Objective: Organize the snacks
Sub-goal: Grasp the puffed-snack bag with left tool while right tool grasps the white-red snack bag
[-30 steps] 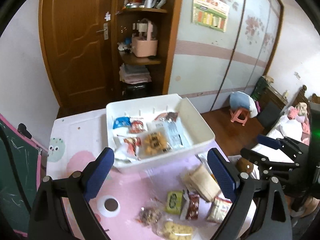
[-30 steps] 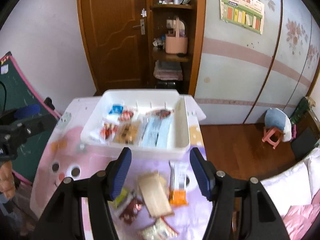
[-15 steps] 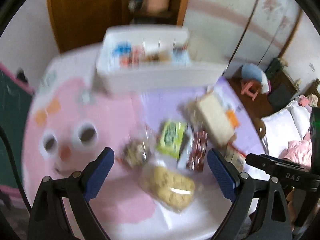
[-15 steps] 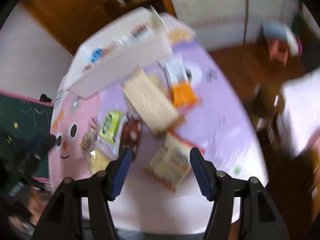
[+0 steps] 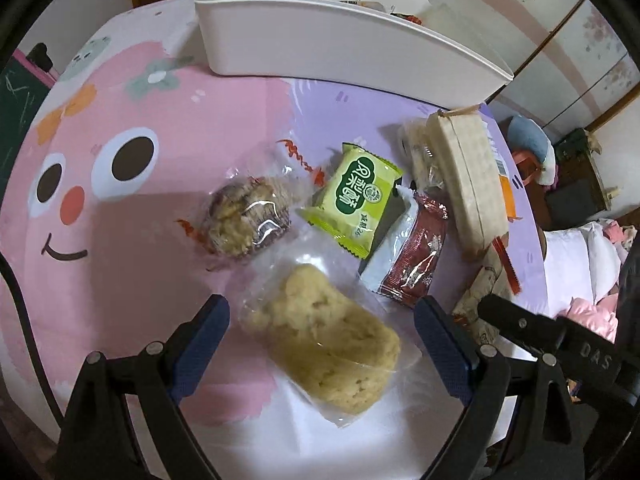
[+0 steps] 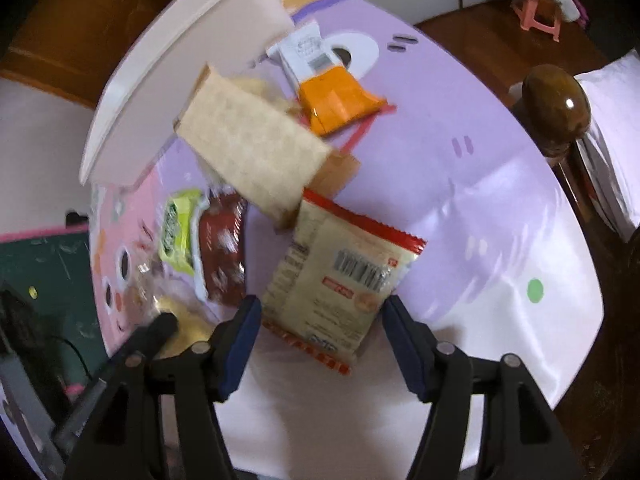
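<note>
Left wrist view: our left tongs (image 5: pixel 322 334) stand wide apart, holding nothing, above a pale yellow crumbly cake in a clear wrapper (image 5: pixel 324 340) that lies between the blue fingertips (image 5: pixel 202 334). Beyond it on the pink and purple cartoon-face worktop (image 5: pixel 132 240) we see a brown nutty cake in clear film (image 5: pixel 244 216), a lime-green square packet with white characters (image 5: pixel 354 196), and just beside that a dark red foil sachet (image 5: pixel 416 260) lying partly over a white wrapper. A long beige cracker pack (image 5: pixel 472 184) lies to the right. The white plastic bin (image 5: pixel 344 44) sits at the far edge of the worktop, with a few packets showing above its rim.

In the right wrist view, our right tongs (image 6: pixel 320 334) are also spread wide and grip nothing. A cream packet with red serrated ends and a barcode (image 6: pixel 340 280) lies between the fingertips. The beige cracker pack (image 6: pixel 252 148) lies beyond it, overlapping its far end, and an orange and white packet (image 6: pixel 328 84) lies further back near the bin (image 6: pixel 180 76). The green packet (image 6: pixel 178 232) and red sachet (image 6: pixel 224 248) lie to the left, side by side.
</note>
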